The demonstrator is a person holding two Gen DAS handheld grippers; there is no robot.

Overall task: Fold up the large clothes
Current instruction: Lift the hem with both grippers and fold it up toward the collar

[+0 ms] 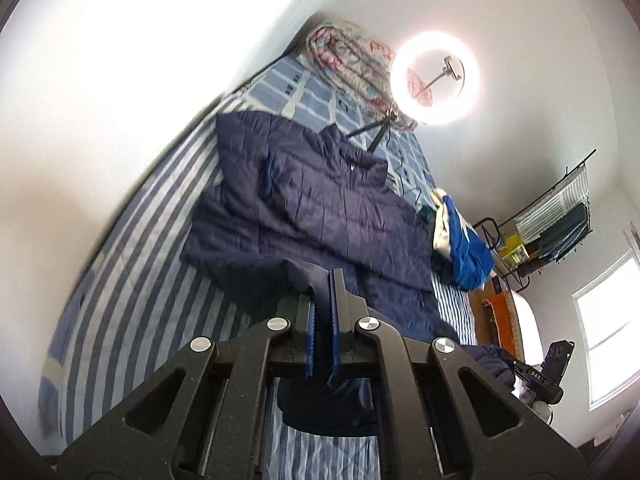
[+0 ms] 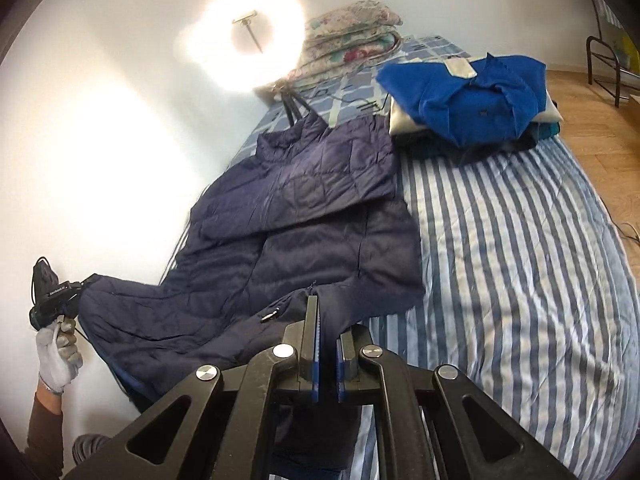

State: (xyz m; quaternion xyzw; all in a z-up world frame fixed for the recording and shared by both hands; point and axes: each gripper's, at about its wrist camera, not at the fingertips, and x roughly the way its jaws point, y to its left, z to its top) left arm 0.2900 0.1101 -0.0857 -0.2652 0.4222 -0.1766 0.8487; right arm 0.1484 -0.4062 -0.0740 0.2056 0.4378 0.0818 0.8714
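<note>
Both grippers, left (image 1: pixel 324 300) and right (image 2: pixel 328 328), point downward with jaws clamped; a gloved hand (image 2: pixel 58 346), apparently the left, sits at eight o'clock.

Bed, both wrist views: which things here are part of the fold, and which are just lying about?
In the job:
navy puffer jacket
left gripper, shut on its hem
right gripper, shut on its hem

Lying about:
blue garment pile
floral quilt
ring light
striped bed sheet

A bedroom: striped bed (image 2: pixel 520 240), folded quilt (image 2: pixel 348 36).
</note>
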